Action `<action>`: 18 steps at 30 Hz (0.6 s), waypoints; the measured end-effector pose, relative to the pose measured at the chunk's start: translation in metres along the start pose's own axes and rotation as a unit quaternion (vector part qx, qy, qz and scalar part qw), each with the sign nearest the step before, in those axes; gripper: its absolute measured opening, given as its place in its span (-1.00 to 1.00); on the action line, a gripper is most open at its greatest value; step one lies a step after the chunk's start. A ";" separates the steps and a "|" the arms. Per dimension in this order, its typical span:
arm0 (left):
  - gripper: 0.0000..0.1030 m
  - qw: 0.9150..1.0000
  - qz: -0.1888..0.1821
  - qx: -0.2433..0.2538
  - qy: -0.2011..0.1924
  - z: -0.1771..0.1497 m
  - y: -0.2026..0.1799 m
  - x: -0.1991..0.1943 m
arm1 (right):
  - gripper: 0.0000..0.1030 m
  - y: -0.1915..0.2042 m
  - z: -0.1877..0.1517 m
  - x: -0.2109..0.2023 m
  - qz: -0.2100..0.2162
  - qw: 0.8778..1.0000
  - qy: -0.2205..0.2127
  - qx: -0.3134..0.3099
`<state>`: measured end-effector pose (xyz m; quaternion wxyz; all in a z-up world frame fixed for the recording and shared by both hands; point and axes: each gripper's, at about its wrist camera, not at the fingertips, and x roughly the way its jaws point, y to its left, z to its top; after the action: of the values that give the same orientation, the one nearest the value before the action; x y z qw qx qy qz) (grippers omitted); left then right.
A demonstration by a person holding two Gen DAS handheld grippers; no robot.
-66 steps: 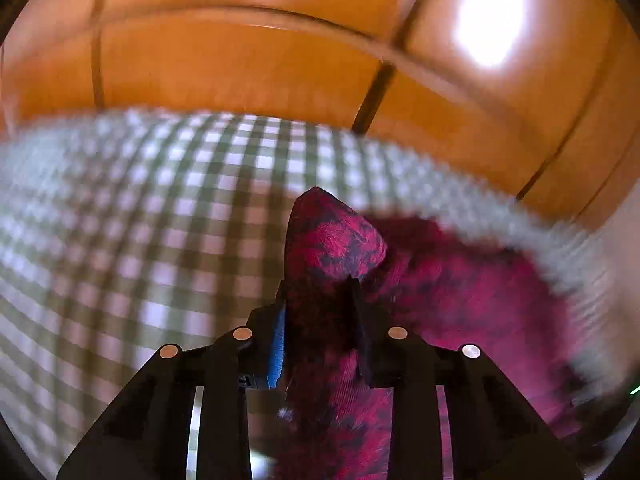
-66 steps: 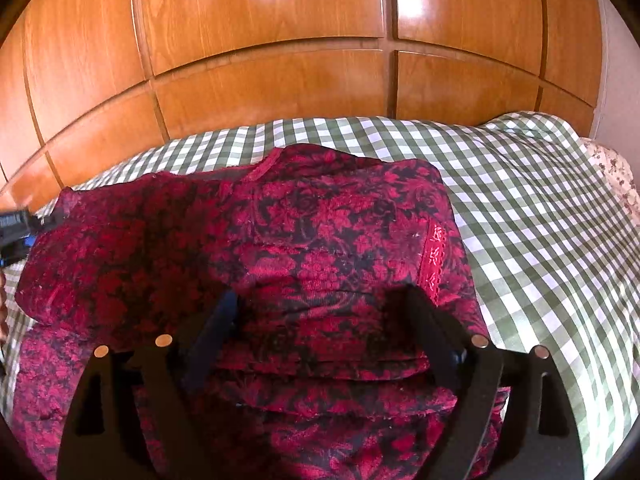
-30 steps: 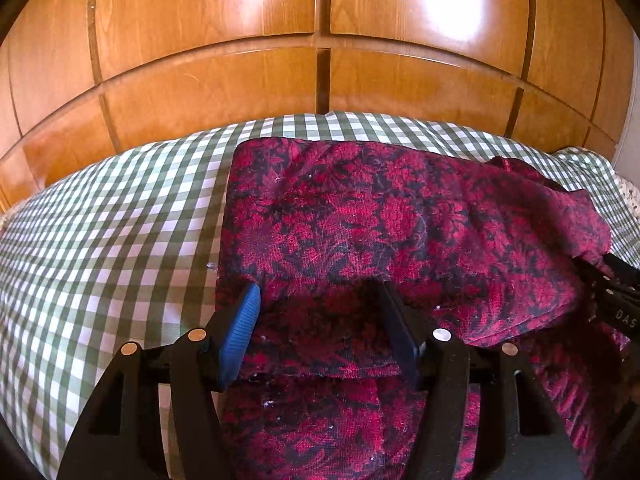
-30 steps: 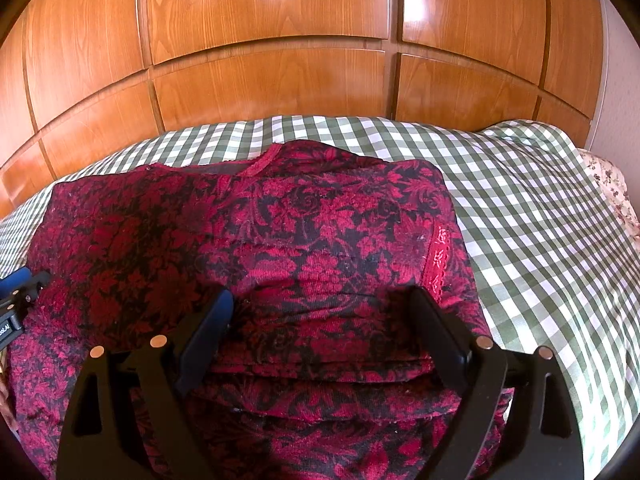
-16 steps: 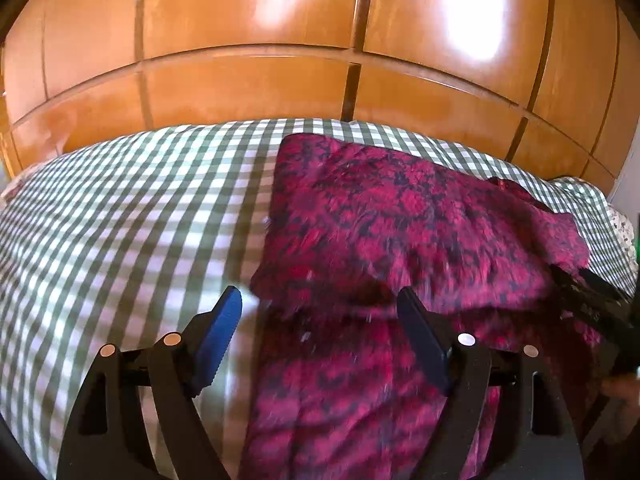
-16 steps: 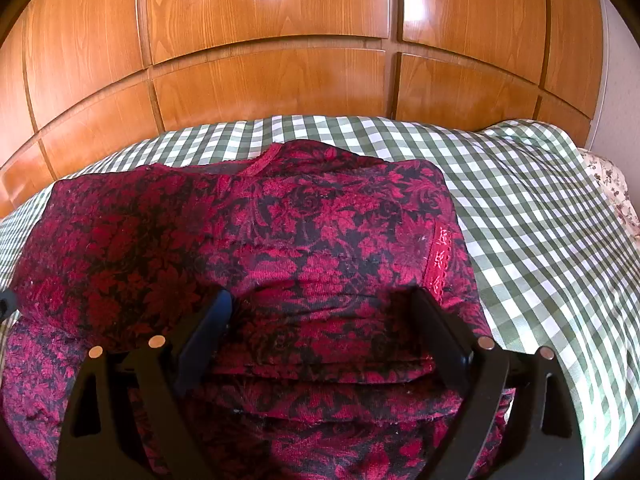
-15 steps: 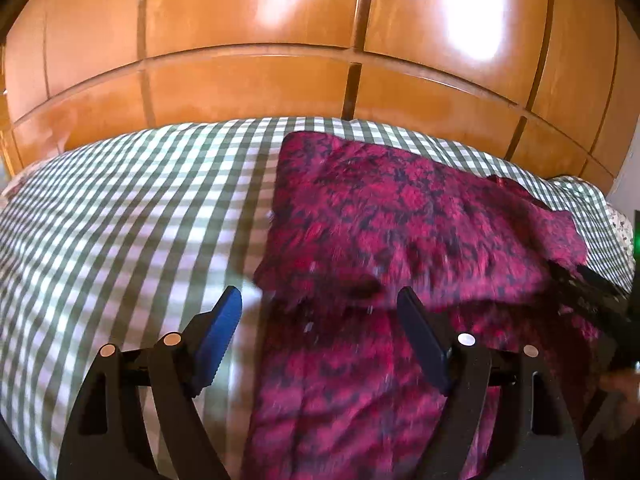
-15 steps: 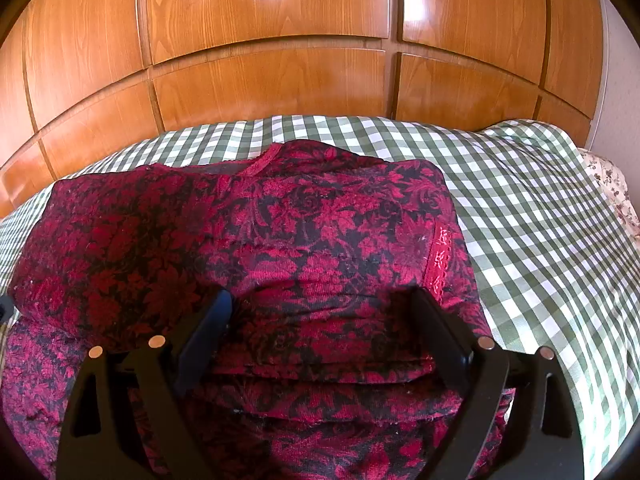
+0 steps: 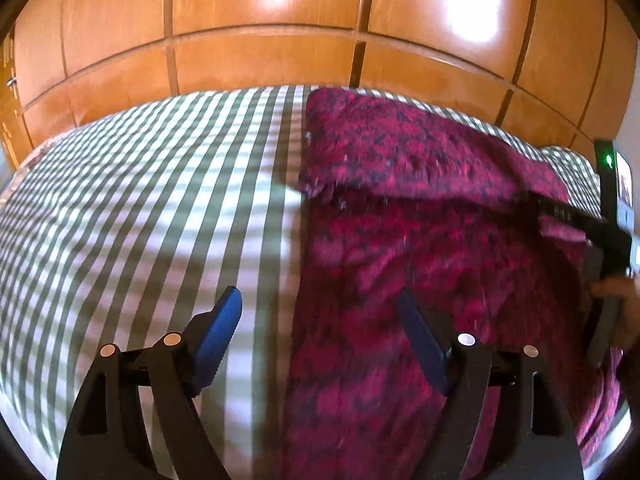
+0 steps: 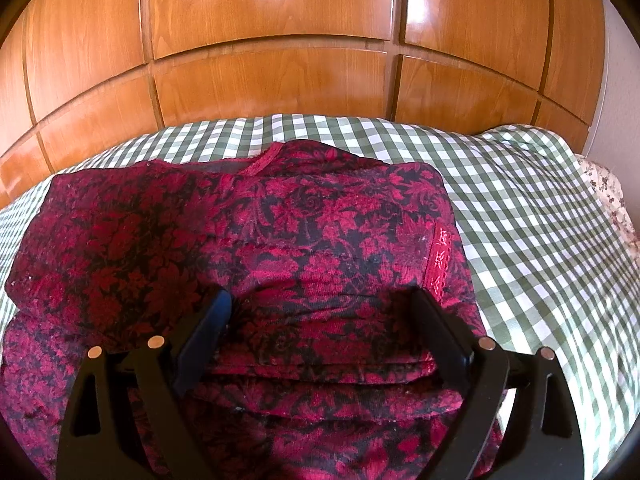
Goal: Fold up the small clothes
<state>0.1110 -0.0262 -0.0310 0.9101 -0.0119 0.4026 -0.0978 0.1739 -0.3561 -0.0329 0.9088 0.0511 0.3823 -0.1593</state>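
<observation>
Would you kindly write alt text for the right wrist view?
A red and black floral garment, partly folded, lies on a green checked bedspread. The open right claw hovers over its folded layers, gripping nothing. Wooden panelled doors stand behind.

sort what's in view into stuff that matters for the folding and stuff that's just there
Part of the job:
- red and black floral garment, partly folded
- left gripper, jaws open
- right gripper, jaws open over the garment

Just there:
- green checked bedcover
- wooden wardrobe doors
- floral fabric at the far right edge
</observation>
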 end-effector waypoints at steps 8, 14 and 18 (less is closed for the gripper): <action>0.51 0.998 -0.054 0.000 0.037 -0.042 0.023 -0.029 | 0.96 -0.029 -0.022 -0.051 0.051 0.998 0.043 0.001; 0.40 0.991 -0.103 0.047 0.073 -0.076 0.025 -0.051 | 0.96 -0.075 -0.089 -0.101 0.092 0.991 0.090 0.036; 0.27 0.980 -0.131 0.099 0.111 -0.098 0.021 -0.063 | 0.96 -0.086 -0.143 -0.132 0.136 0.980 0.137 0.057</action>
<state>0.0014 0.0114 -0.0533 0.8357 0.0361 0.4843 -0.2563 -0.0382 -0.3739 -0.0365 0.8565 0.1754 0.4832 -0.0471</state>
